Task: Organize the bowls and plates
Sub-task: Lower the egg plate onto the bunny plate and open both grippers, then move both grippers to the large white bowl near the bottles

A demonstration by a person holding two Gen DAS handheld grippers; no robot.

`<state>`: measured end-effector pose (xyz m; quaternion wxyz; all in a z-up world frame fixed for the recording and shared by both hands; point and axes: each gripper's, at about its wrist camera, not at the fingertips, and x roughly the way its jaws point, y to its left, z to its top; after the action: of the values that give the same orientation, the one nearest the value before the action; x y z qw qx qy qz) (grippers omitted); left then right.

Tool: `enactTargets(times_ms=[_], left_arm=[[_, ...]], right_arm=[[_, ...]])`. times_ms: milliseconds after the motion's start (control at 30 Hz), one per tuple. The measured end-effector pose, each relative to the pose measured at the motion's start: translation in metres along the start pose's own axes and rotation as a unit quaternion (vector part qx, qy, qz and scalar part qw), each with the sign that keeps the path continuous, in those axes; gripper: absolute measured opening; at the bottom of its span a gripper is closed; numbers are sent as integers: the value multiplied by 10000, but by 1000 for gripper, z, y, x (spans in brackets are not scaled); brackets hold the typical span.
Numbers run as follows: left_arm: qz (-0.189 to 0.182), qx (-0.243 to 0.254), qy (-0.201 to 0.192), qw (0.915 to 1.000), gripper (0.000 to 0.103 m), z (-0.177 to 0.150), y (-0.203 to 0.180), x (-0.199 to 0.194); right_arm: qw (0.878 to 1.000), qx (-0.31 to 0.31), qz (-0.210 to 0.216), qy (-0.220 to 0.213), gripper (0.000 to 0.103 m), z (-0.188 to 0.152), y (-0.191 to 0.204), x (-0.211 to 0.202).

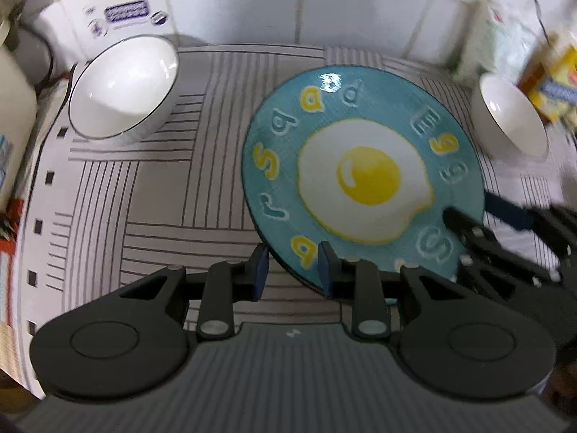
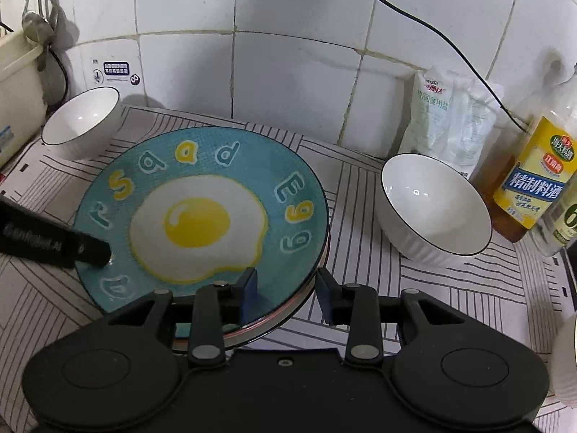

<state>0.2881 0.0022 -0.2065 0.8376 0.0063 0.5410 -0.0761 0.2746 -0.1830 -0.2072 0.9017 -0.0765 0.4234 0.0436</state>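
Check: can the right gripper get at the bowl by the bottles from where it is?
Probably yes. The right gripper straddles the plate rim, pads apparently not pressing it. Bare mat lies between it and the bowl; the bottles stand behind.

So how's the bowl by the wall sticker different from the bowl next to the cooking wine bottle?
The left bowl sits at the back left corner of the striped mat, beside the beige appliance; the right bowl sits to the right of the egg plate, in front of the white pouch. The right bowl's outer wall shows vertical ribbing; the left bowl's looks smooth from here. Both are white, empty, dark-rimmed and lean in the view.
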Motion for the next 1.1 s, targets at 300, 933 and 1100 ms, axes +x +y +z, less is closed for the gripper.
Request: enactTargets(times_ms=[300,933,1100], left_arm=[[120,268,72,9995,36,-9,-19,-28],[195,1057,-309,9937,61,-83,-81,-130],[228,1296,-344,9907,63,-100,-100,-147]], right_arm=[[9981,602,25,121,47,0,-23,-26],[9958,833,-170,-342,60,-52,-72,-158],[9933,1070,-230,-370,65,-71,-90,-183]])
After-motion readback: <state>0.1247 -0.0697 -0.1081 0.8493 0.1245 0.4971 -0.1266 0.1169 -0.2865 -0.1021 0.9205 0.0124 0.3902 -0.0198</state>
